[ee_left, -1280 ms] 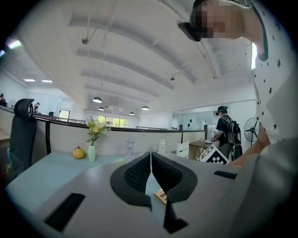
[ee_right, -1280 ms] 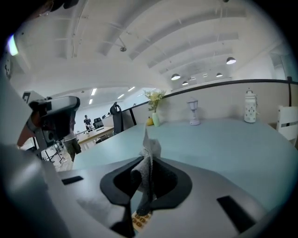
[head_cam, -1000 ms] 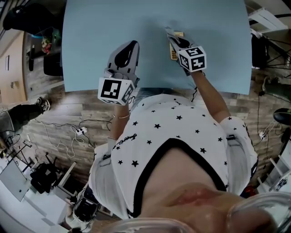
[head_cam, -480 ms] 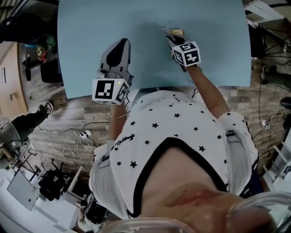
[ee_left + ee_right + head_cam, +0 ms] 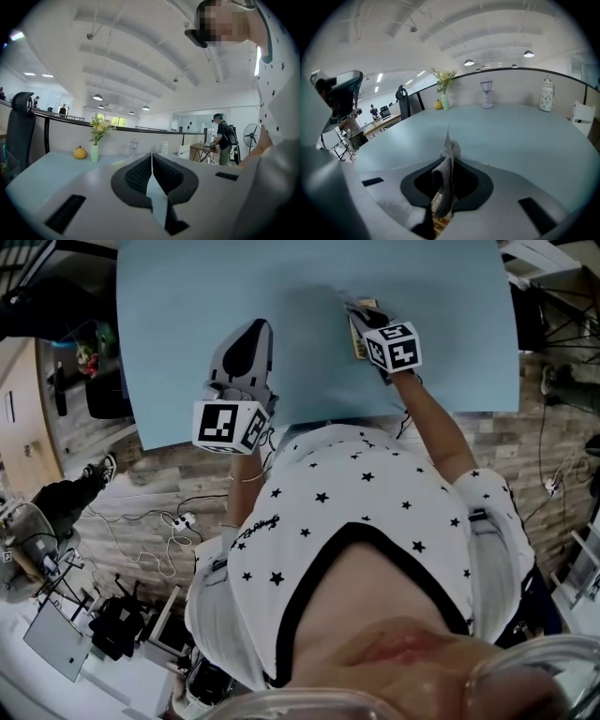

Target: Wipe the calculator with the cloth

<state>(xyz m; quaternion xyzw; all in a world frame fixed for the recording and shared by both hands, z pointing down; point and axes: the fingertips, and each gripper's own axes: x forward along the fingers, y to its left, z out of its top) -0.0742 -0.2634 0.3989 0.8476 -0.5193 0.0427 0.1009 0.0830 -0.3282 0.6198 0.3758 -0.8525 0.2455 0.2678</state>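
A calculator [image 5: 357, 341] lies on the light blue table [image 5: 187, 296], mostly hidden beneath my right gripper [image 5: 362, 315]. That gripper is shut on a grey cloth [image 5: 354, 306]. In the right gripper view the cloth [image 5: 446, 176] hangs folded between the jaws of the right gripper [image 5: 446, 161], and the calculator's keys [image 5: 439, 224] show just beneath it. My left gripper [image 5: 253, 332] rests on the table to the left, away from the calculator. The left gripper view shows the left gripper [image 5: 151, 161] shut with nothing in it.
At the table's far edge stand a vase of flowers [image 5: 443, 101], a small lantern [image 5: 486, 96] and a white jar [image 5: 546, 96]. An orange fruit [image 5: 80, 153] sits beside the vase. A black office chair [image 5: 404, 105] stands at the left side. Cables [image 5: 159, 521] lie on the floor.
My right gripper has shifted slightly over the calculator with the cloth still in it. The left gripper has stayed about where it was.
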